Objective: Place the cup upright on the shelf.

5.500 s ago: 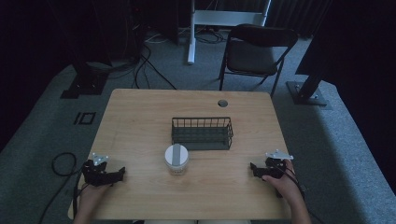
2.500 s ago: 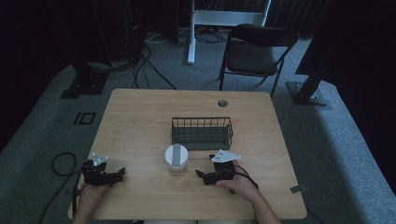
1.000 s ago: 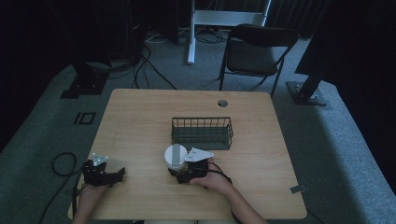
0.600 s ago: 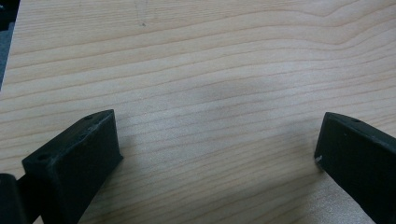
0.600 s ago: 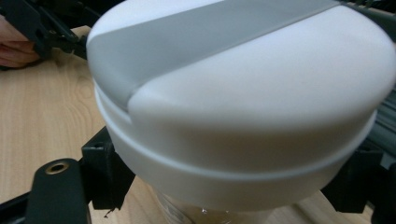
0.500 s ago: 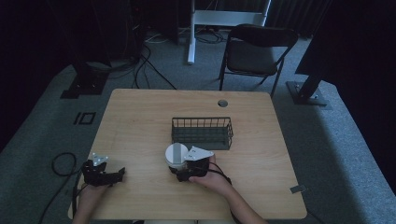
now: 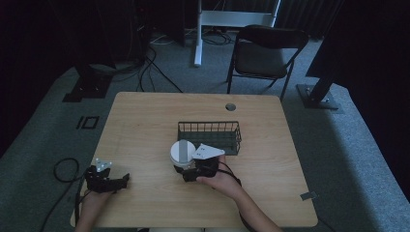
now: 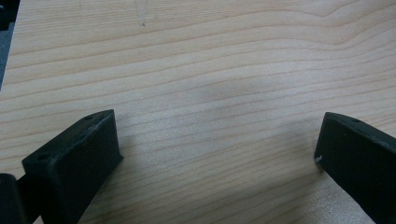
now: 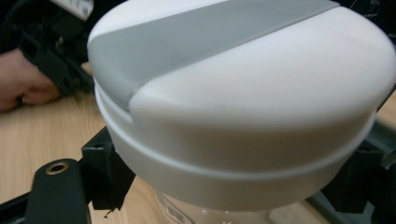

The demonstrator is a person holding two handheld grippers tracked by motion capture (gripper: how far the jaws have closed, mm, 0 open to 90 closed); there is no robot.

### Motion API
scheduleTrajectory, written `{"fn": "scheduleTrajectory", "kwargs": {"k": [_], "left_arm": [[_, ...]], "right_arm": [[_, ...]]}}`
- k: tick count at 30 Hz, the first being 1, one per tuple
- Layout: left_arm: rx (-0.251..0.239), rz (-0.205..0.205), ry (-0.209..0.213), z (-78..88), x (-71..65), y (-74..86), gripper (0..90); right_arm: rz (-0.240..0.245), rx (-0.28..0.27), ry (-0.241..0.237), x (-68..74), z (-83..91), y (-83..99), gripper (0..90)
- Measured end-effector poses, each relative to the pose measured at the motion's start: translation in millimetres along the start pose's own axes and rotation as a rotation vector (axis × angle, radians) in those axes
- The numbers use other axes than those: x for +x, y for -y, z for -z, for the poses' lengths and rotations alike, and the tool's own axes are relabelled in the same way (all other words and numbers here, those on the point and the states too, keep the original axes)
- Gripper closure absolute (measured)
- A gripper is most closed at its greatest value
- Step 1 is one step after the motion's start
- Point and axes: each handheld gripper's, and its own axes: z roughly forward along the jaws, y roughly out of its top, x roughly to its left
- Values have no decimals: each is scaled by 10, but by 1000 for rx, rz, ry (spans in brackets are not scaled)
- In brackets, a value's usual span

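Jar (image 7: 182, 153) with white lid stands on the table (image 7: 145, 125) beside the wire basket (image 7: 209, 137), between the right gripper's (image 7: 189, 175) jaws, contact unclear; left gripper (image 7: 118, 182) rests wide open, empty.

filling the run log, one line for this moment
right gripper: jaws around jar | left gripper: open, idle on table | basket: behind jar

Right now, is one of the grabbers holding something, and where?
The right gripper has its jaws around the jar, just under its white lid; whether they squeeze it cannot be told. The left gripper is open, holding nothing.
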Motion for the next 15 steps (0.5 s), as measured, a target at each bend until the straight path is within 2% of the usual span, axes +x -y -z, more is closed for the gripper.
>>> {"fn": "scheduleTrajectory", "kwargs": {"k": [8, 11, 15], "left_arm": [[0, 0, 0, 0, 0, 0, 2], [0, 0, 0, 0, 0, 0, 2], [0, -1, 0, 0, 1, 0, 2]], "right_arm": [[1, -45, 14, -67, 100, -250, 183], [-6, -88, 40, -128, 181, -392, 183], [-2, -101, 91, -215, 252, -493, 183]]}}
